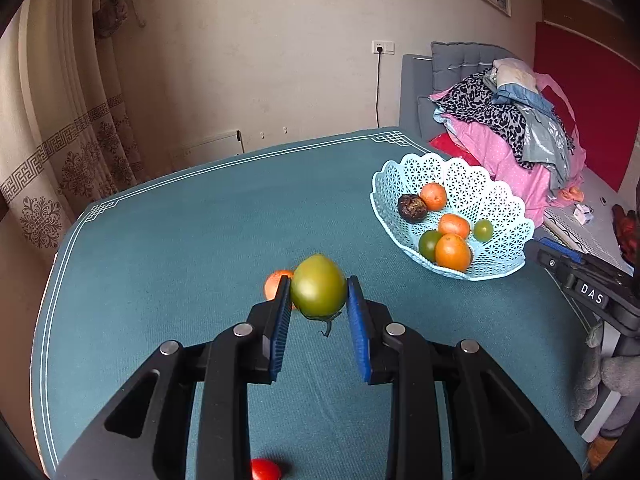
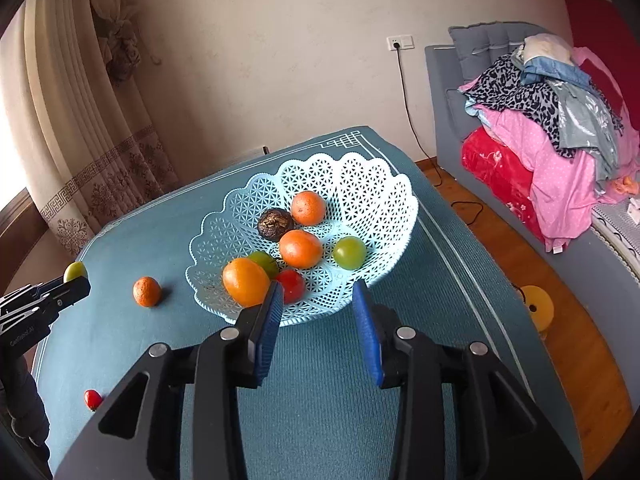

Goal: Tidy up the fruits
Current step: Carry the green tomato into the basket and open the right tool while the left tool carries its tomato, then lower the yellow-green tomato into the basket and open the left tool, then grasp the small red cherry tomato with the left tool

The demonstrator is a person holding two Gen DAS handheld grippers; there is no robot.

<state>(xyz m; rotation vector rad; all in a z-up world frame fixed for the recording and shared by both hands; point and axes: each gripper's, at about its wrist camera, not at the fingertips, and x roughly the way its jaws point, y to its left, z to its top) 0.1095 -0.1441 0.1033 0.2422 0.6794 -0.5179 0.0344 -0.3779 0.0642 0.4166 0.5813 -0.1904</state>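
My left gripper (image 1: 319, 282) is shut on a green tomato (image 1: 318, 286) and holds it above the teal table, left of the basket. An orange (image 1: 276, 282) lies on the cloth just behind it. The pale blue lattice basket (image 2: 360, 184) holds several fruits: oranges, green ones, a dark wrinkled fruit (image 2: 275, 222) and a red tomato (image 2: 291, 285). My right gripper (image 2: 318, 286) stands open over the basket's near rim with nothing between its pads. The right wrist view shows the left gripper (image 2: 76, 280) with the green tomato (image 2: 76, 270) at the far left.
A loose orange (image 2: 147, 291) and a small red tomato (image 2: 93, 399) lie on the teal tablecloth (image 2: 320, 400) left of the basket. The table's edge runs close to the basket's right side. Beyond it are a grey sofa piled with clothes (image 2: 560, 120) and a yellow stool (image 2: 536, 308).
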